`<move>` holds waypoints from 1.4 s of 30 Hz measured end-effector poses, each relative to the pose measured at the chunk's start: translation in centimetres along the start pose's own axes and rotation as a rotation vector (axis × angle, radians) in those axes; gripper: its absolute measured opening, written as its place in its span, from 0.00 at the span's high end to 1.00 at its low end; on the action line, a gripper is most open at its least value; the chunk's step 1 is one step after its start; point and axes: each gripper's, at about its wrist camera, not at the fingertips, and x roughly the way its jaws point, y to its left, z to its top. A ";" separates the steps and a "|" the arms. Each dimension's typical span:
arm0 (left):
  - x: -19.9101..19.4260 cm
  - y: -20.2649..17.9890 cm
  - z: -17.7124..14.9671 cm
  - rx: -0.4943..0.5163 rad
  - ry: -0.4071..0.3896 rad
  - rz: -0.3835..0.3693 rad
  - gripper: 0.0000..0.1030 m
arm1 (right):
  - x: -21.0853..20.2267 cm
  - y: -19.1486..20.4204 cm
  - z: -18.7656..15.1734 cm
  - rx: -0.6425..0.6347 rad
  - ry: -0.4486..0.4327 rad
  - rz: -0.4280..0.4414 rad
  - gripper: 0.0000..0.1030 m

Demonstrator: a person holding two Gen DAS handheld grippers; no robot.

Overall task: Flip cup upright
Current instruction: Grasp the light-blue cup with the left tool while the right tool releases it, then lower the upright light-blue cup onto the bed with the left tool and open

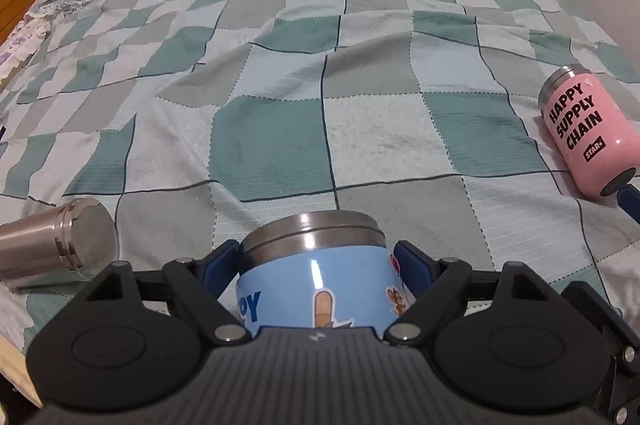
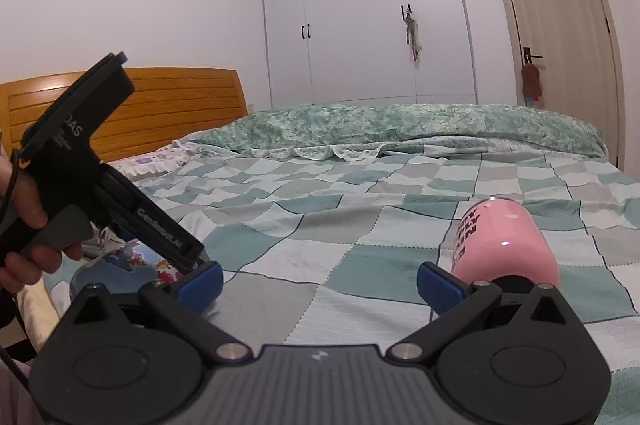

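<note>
left claw (image 1: 316, 265) is clamping the blue cup (image 1: 320, 289), which is lying on the bed (image 1: 280, 129) | right claw (image 2: 320, 283) is gaping apart, holding nothing, just beside the pink cup (image 2: 504, 245) | steel cup (image 1: 52, 245) is lying left of the blue cup

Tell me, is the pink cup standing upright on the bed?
No, the pink cup lies on its side on the checkered blanket.

Both views skim low over the bed (image 1: 280, 97), sharing it.
</note>
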 end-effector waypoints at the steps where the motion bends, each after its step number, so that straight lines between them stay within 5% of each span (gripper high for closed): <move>1: -0.4 0.0 -0.3 -0.004 -0.018 -0.001 0.18 | 0.0 0.0 0.0 0.001 -0.001 -0.002 0.00; 12: -7.6 0.2 -5.2 0.067 -0.382 0.011 0.19 | -1.7 0.3 -0.5 0.023 -0.051 -0.067 0.00; 19: -9.0 1.4 -5.5 0.059 -0.509 0.036 0.20 | -2.2 1.1 -0.5 0.004 -0.069 -0.100 0.00; 23: -8.4 1.9 -5.6 0.066 -0.597 0.114 0.20 | -2.5 1.8 -0.5 -0.008 -0.085 -0.104 0.00; 28: -5.6 2.7 -5.2 0.068 -0.530 0.120 0.20 | -2.9 2.5 -0.5 -0.026 -0.101 -0.114 0.00; 33: -5.1 3.1 -5.7 0.046 -0.564 0.118 0.18 | -3.6 2.7 -0.3 -0.028 -0.131 -0.126 0.00; 35: -5.3 3.4 -5.9 0.030 -0.569 0.090 0.00 | -4.2 2.9 0.0 -0.038 -0.148 -0.131 0.00; 42: -8.7 3.6 -8.5 0.016 -0.654 0.086 0.00 | -6.8 3.8 0.2 -0.069 -0.155 -0.150 0.00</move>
